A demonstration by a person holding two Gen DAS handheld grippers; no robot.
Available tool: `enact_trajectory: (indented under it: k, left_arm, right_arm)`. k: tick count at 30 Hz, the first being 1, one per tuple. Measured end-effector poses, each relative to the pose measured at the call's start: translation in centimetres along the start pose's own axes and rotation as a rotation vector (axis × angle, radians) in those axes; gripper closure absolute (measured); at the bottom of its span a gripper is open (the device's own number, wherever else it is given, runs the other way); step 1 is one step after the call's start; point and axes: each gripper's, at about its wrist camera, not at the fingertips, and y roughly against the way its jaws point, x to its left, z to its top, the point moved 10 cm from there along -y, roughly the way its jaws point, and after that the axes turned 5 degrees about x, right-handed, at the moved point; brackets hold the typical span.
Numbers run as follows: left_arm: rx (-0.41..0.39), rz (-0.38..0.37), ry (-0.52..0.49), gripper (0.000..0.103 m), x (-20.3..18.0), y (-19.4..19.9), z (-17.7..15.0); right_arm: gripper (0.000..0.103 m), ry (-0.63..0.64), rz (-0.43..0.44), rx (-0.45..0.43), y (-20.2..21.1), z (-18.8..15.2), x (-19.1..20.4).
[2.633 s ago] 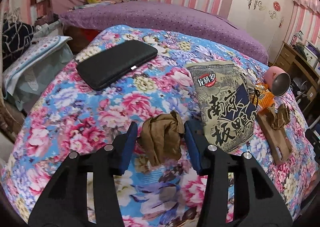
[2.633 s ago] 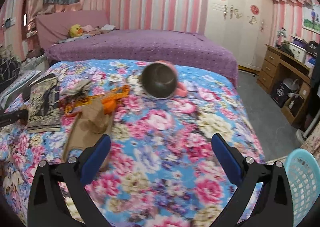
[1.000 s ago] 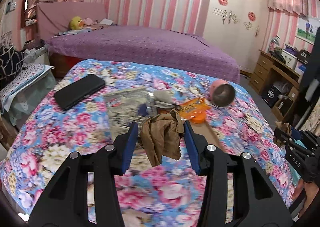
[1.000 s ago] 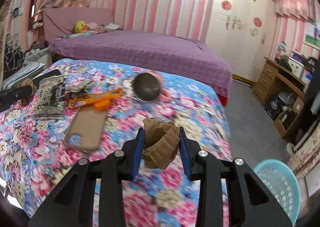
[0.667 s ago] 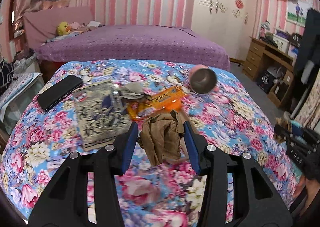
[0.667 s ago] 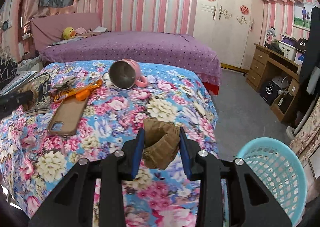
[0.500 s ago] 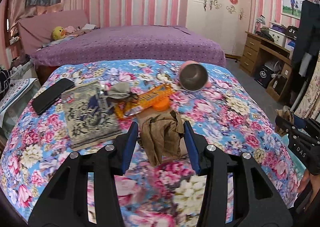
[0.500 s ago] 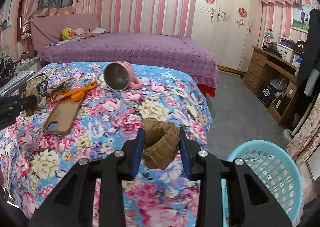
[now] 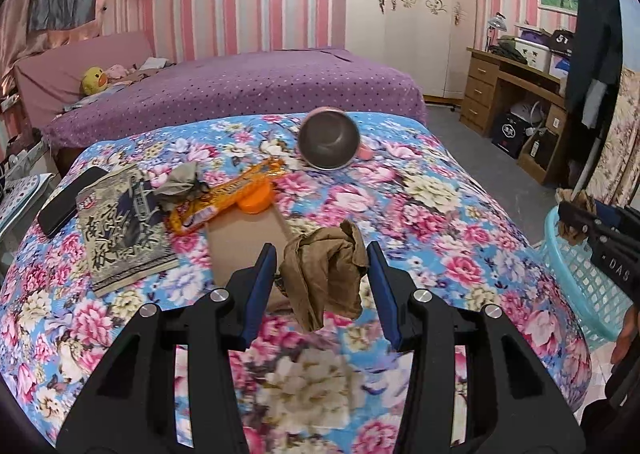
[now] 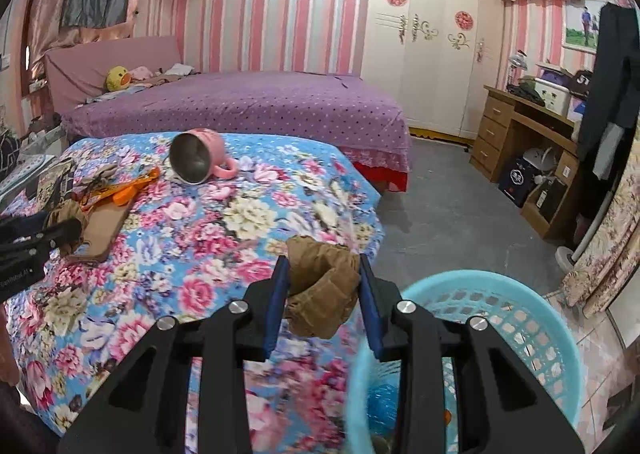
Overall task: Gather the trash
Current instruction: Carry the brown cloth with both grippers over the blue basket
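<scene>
while each hand-held gripper (image 9: pixel 322 270) (image 10: pixel 320 292) clamps brown crumpled paper (image 9: pixel 326 274), its arms hide the basket's (image 10: pixel 520 318) inside.

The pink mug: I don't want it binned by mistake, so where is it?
In both wrist views, the pink mug lies tipped over on the floral bedspread's far side, beyond the orange wrapper.

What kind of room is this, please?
Most likely a home bedroom: a bed with a purple dotted cover, a white wardrobe and a wooden desk with drawers stand in it.
</scene>
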Motion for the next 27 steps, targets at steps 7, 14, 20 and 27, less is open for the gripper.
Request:
enact_trajectory:
  k: [7,14,20,27]
  left_arm:
    - [-0.001,-0.043,-0.036,0.058,-3.1,0.7,-0.4]
    - [0.008,-0.066,-0.052,0.058,-5.8,0.2,-0.6]
    - [-0.033,-0.120,-0.065,0.058,-10.2,1.2,0.2]
    - [-0.034,-0.197,-0.107,0.058,-17.5,1.1,0.1]
  right_arm:
    - [0.069,-0.033,-0.036,-0.009,0.6,-0.4,-3.6]
    - [0.069,-0.086,-0.085,-0.006,1.0,-1.0,-8.6]
    - [0.069,-0.123,-0.111,0.004,1.0,-2.1,-12.1]
    - [0.069,-0.170,-0.142,0.007,1.9,-3.6,-16.4]
